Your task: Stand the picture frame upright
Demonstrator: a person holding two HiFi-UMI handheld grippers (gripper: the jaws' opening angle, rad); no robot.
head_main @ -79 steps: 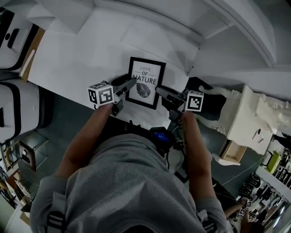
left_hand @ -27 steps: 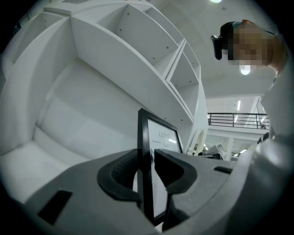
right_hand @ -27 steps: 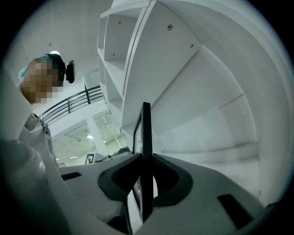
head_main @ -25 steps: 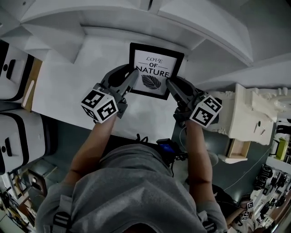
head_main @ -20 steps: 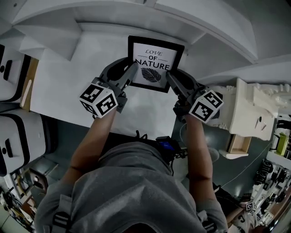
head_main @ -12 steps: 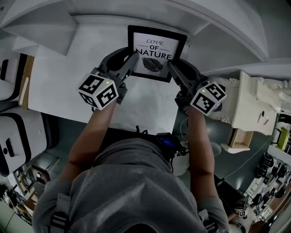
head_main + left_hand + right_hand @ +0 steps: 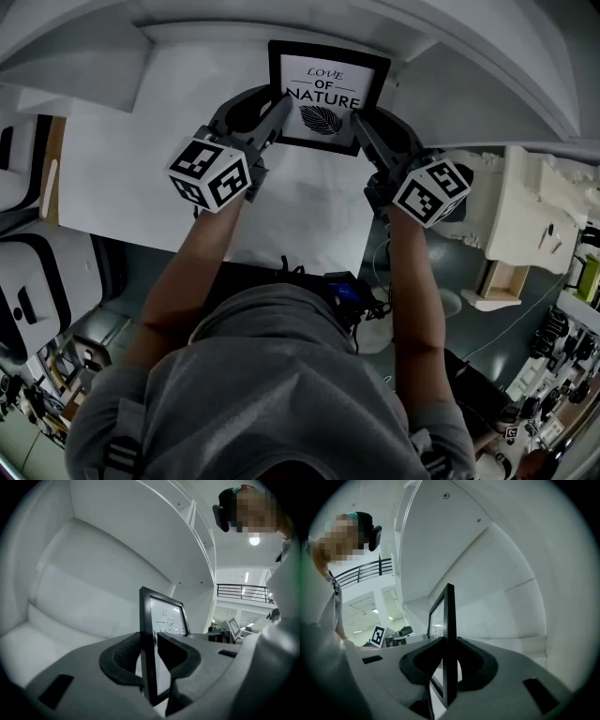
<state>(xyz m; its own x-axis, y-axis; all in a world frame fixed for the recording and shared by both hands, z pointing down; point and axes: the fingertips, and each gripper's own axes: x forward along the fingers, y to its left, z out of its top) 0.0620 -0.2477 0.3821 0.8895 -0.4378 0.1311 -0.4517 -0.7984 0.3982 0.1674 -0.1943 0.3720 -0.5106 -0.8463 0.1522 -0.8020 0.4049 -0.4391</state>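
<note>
head view: you hold the picture frame (image 7: 327,94) by its two side edges, with the left gripper (image 7: 278,105) on its left edge and the right gripper (image 7: 360,120) on its right edge. the frame is at the far end of the white surface (image 7: 141,159), near the back wall (image 7: 234,33), with its print facing you.

left gripper view: the jaws are partly closed. the pads (image 7: 123,656) press on the front and back of the black moulding, and the frame stands upright between them.

right gripper view: same finding. the jaws are narrowed onto the frame's edge, the pads (image 7: 473,660) touch both faces, and the frame is vertical.

no view shows whether the frame's lower edge rests on the surface.
</note>
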